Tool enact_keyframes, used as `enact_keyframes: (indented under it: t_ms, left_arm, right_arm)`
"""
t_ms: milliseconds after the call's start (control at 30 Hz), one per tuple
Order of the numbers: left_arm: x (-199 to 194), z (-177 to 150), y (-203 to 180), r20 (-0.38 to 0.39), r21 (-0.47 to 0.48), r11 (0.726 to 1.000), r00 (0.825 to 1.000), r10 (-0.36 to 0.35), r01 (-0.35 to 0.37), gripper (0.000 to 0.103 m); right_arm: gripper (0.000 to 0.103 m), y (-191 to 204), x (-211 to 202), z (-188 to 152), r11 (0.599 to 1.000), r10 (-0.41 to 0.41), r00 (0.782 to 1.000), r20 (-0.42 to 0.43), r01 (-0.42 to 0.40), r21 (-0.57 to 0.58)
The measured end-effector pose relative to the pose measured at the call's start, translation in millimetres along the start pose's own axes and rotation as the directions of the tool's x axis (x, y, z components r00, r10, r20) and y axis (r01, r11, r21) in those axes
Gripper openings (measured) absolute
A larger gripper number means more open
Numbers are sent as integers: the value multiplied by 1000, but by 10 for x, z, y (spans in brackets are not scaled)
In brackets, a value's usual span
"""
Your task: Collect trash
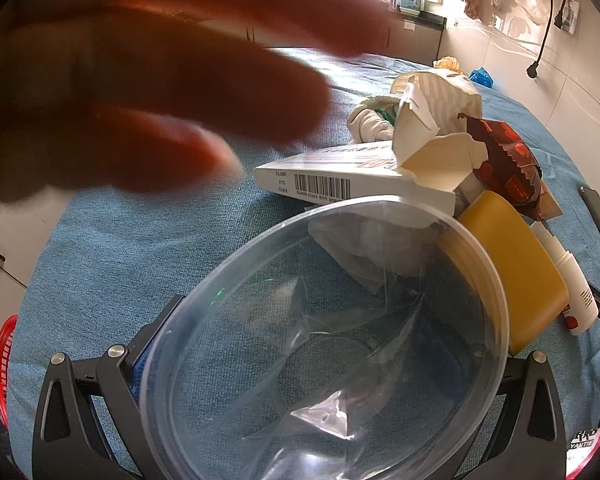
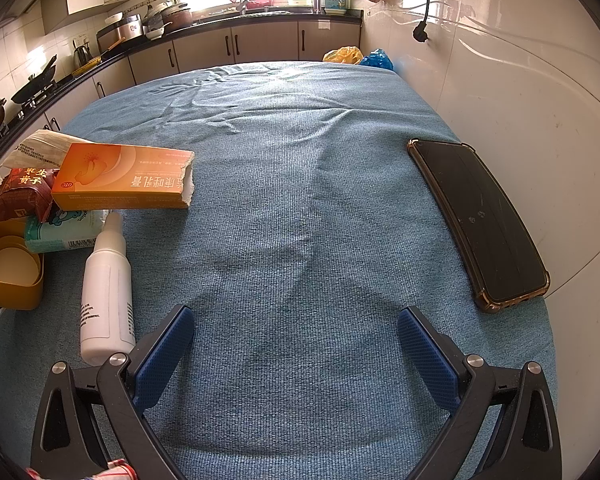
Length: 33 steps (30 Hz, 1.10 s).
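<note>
Step in hand: the left tool [image 1: 300, 360] is clamped on a clear plastic bowl [image 1: 328, 344], its two fingers against opposite sides of the wall; by my reading the bowl is the piece of trash being collected now.
Bowl contents: thin crumpled clear film lies inside; nothing heavier shows.
Bare hand: blurred fingers [image 1: 160, 92] reach in above and ahead of the left tool, to its left; what they are after I cannot tell.
Remaining trash: ahead and to the right of the left tool sits a pile touching the bowl's far rim: a white carton with a barcode [image 1: 340, 178], a torn paper box [image 1: 428, 144], a dark red wrapper [image 1: 508, 168], a yellow tub [image 1: 516, 264] and a white spray bottle [image 1: 572, 288].
Right tool [image 2: 296, 344]: fingers apart, nothing between them, bare blue cloth [image 2: 300, 200] beneath.
Not trash: the phone [image 2: 480, 220] ahead-right of the right tool looks like something to leave.
Next move: likely carry the bowl to a bin; a red basket [image 1: 6, 356] shows at the left tool's far left edge, though whether it is the bin I cannot tell.
Edges and room: the pile crowds the left tool's right; open cloth lies to its left. The wall stands close on the right tool's right, and the worktop's near edge is not in view.
</note>
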<state>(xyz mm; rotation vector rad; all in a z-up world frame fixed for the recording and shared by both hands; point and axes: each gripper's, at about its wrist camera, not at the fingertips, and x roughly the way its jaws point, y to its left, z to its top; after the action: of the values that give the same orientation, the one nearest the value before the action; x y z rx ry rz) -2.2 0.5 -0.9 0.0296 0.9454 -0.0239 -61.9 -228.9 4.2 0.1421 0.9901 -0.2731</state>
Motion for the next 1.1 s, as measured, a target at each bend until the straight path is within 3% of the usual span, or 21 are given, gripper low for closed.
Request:
enact_keyframes:
  t_ms: [1100]
  left_arm:
    - [29, -16, -22, -1, 1, 1000, 1000, 2, -2, 103]
  right_arm:
    - [103, 7, -7, -6, 1000, -1, 1000, 0, 1, 0]
